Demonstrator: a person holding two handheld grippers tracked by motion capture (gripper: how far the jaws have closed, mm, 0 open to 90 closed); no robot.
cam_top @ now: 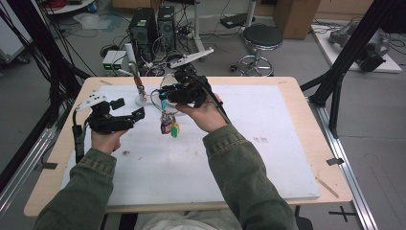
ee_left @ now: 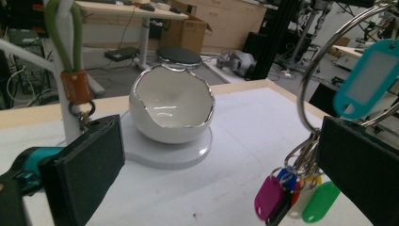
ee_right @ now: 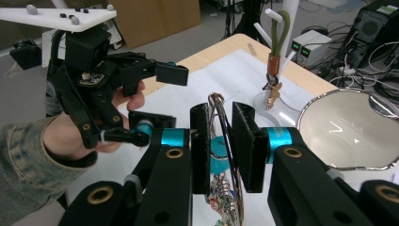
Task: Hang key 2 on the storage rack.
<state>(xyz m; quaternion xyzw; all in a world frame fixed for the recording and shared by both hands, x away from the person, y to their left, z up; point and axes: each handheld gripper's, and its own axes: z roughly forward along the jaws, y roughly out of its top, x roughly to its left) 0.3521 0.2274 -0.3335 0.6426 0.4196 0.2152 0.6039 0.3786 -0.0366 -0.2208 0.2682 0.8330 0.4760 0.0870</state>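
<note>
My right gripper (ee_right: 221, 146) is shut on a large metal key ring (ee_right: 225, 123). A teal tag (ee_left: 364, 80) and a bunch of coloured tags (cam_top: 170, 128) hang from the ring above the white mat. In the high view the right gripper (cam_top: 166, 96) is at the table's middle back. My left gripper (cam_top: 130, 108) is held to the left of the tags with its jaws open and nothing between them. Looking along the left gripper (ee_left: 221, 174), I see a white cracked-egg bowl (ee_left: 171, 110) on a round white base, and the key ring (ee_left: 310, 70) at the right.
A white peg stand (ee_right: 282, 28) carries a green loop with a brown leather fob (ee_left: 75, 85) and a clasp, just left of the bowl (ee_right: 348, 132). The white mat (cam_top: 268, 143) covers most of the wooden table. Computers, cables and a stool stand beyond the far edge.
</note>
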